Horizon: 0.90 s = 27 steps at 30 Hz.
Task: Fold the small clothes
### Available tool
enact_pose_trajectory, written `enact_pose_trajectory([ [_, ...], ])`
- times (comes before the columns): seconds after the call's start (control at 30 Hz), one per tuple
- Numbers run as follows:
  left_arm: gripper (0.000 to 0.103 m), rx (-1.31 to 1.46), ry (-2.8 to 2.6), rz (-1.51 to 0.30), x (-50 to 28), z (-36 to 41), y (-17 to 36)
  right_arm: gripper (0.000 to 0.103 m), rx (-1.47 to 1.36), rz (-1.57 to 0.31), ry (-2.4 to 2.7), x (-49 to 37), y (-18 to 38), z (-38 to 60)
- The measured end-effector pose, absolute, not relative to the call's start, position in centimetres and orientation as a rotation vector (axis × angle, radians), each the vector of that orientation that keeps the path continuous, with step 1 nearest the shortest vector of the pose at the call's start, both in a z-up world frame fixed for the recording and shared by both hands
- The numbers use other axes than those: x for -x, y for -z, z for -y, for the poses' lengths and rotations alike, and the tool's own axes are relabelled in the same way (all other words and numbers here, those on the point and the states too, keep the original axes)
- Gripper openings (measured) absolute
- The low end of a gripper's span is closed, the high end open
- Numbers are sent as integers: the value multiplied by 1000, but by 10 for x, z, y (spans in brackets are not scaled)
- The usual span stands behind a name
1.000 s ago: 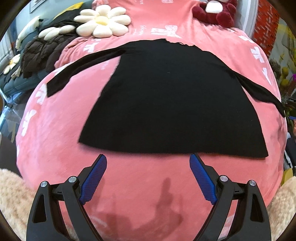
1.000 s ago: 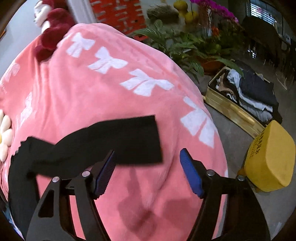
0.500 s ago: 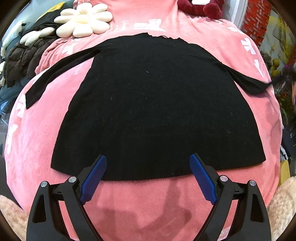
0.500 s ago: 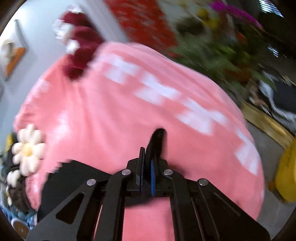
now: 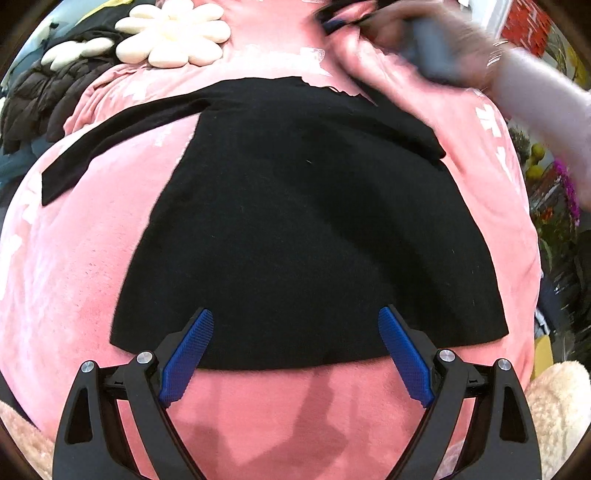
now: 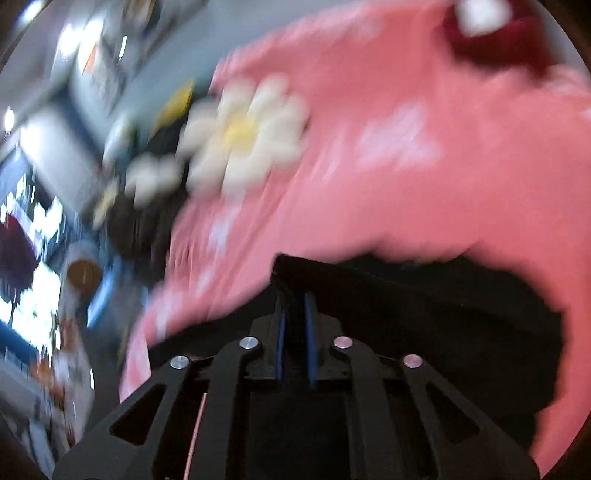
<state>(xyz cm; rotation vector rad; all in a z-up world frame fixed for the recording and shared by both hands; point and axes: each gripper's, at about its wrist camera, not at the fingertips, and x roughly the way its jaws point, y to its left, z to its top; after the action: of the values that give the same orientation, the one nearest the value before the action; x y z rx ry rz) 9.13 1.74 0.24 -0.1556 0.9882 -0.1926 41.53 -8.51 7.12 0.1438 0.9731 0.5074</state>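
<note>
A black garment [image 5: 306,236] lies spread flat on a bed covered by a pink blanket [image 5: 66,266]. The left tongs [image 5: 295,350] hover wide apart over its near hem, both blue pads above the cloth and holding nothing. The garment's left sleeve [image 5: 110,147] stretches out flat toward the blanket's left side; the right sleeve is folded in across the upper body. In the blurred right wrist view, the right tongs [image 6: 294,332] are closed tight on a strip of black fabric, lifted over the garment's far part. Bare pink blanket shows along the hem and on both sides. A flower-shaped cushion [image 5: 173,33] and a dark jacket [image 5: 33,99] lie beyond the far left edge.
</note>
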Motion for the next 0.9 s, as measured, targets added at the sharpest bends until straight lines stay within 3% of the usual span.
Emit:
enact_pose_trajectory([
  [0.17, 88, 216, 188, -951, -118, -55, -18, 10, -117, -975, -502, -371, -38, 88],
  [0.23, 89, 244, 180, -927, -137, -68, -25, 23, -146, -921, -391, -348, -43, 138],
  [0.3, 89, 292, 181, -901, -172, -79, -32, 56, -130, -862, -215, -328, -44, 190],
  [0.47, 89, 338, 144, -919, -277, -70, -32, 56, -103, -891, 25, -302, -22, 286],
  [0.63, 86, 421, 86, -1014, -359, -47, -7, 55, -93, -914, 55, -312, 0, 312],
  [0.7, 73, 465, 41, -1067, -381, -44, 11, 55, -85, -916, 51, -319, 6, 312],
  [0.73, 72, 452, 22, -1045, -385, -44, 12, 55, -98, -917, 43, -325, 7, 312],
  [0.77, 59, 419, 15, -1017, -389, -40, 9, 55, -115, -918, 32, -330, 10, 312],
  [0.8, 33, 371, 40, -1015, -396, -33, 6, 41, -130, -922, 6, -336, 12, 312],
  [0.83, 20, 344, 43, -1023, -401, -31, 7, 12, -139, -925, -16, -340, 13, 315],
  [0.87, 11, 334, 35, -1018, -405, -33, 6, 4, -145, -913, -12, -343, 9, 320],
  [0.9, 5, 340, 21, -1004, -408, -36, 5, 4, -166, -879, 7, -342, 3, 329],
])
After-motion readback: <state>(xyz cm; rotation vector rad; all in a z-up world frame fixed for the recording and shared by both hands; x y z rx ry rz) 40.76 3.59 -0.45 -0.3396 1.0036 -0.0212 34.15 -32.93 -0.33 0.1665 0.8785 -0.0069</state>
